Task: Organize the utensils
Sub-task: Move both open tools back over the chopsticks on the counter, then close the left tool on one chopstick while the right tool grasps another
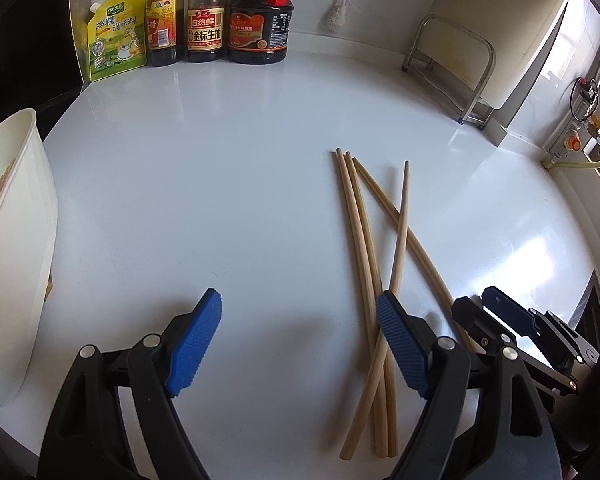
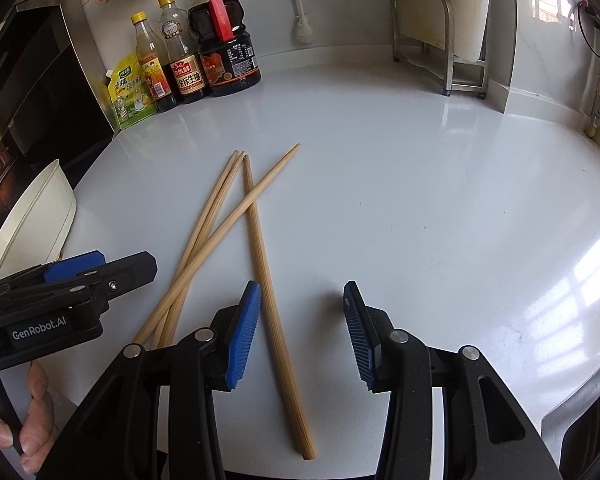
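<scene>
Several wooden chopsticks (image 1: 362, 236) lie crossed on the white counter (image 1: 220, 184); they also show in the right wrist view (image 2: 236, 216). My left gripper (image 1: 300, 320) is open and empty, its right finger over the chopsticks' near ends. My right gripper (image 2: 302, 312) is open and empty, with one chopstick (image 2: 274, 312) lying between its fingers, close to the left finger. A white holder (image 1: 16, 240) stands at the left with chopsticks inside; it also shows in the right wrist view (image 2: 36, 220). Each gripper shows in the other's view: the right gripper (image 1: 512, 316), the left gripper (image 2: 80, 280).
Sauce bottles (image 1: 206, 20) and a yellow pouch (image 1: 116, 36) stand at the back left. A metal rack (image 1: 460, 68) stands at the back right. A dark appliance (image 2: 32, 92) is at the left. The counter's edge runs along the right.
</scene>
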{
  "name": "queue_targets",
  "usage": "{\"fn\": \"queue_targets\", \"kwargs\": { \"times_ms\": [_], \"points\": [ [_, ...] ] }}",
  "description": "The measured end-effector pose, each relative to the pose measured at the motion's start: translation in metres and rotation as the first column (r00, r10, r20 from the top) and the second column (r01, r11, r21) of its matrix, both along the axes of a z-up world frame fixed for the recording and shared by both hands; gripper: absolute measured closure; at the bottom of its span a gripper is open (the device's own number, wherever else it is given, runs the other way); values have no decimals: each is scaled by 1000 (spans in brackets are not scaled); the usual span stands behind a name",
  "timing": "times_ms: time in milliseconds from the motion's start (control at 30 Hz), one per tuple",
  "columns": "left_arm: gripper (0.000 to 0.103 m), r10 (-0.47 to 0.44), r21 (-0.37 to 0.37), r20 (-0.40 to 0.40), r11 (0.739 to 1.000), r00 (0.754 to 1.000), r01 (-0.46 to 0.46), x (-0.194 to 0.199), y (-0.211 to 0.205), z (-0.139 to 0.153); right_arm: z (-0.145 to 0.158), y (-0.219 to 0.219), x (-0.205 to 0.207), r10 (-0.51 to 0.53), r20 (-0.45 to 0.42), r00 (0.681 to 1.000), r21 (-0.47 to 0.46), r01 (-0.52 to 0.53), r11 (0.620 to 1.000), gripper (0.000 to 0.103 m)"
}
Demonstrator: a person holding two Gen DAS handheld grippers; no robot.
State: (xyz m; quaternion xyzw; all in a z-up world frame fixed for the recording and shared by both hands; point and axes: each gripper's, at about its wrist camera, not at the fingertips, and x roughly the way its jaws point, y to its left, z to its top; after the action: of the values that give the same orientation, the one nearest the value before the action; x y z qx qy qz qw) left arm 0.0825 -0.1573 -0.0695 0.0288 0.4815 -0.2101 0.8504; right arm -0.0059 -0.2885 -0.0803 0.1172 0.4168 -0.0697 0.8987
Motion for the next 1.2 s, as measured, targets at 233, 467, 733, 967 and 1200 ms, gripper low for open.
{"fn": "queue_targets", "kwargs": {
  "times_ms": [233,467,733,967,1200],
  "points": [
    [25,-1,28,-12,1000,1000,1,0,-8,-9,0,-5,-1,-13,3,1000,11,13,1000,61],
    [25,1,55,1,998,1000,-1,0,-12,-11,0,-6,-2,-10,2,1000,14,10,1000,61],
    [21,7,85,10,996,1000,-8,-3,-17,-12,2,-5,-2,1,4,1000,13,-1,1000,61],
    [20,14,148,28,989,1000,-18,-3,-21,-15,3,-6,-2,-4,4,1000,14,4,1000,61],
    [34,14,144,44,989,999,-20,-4,-17,-13,3,1,0,41,-1,999,-9,-41,999,61]
  ]
}}
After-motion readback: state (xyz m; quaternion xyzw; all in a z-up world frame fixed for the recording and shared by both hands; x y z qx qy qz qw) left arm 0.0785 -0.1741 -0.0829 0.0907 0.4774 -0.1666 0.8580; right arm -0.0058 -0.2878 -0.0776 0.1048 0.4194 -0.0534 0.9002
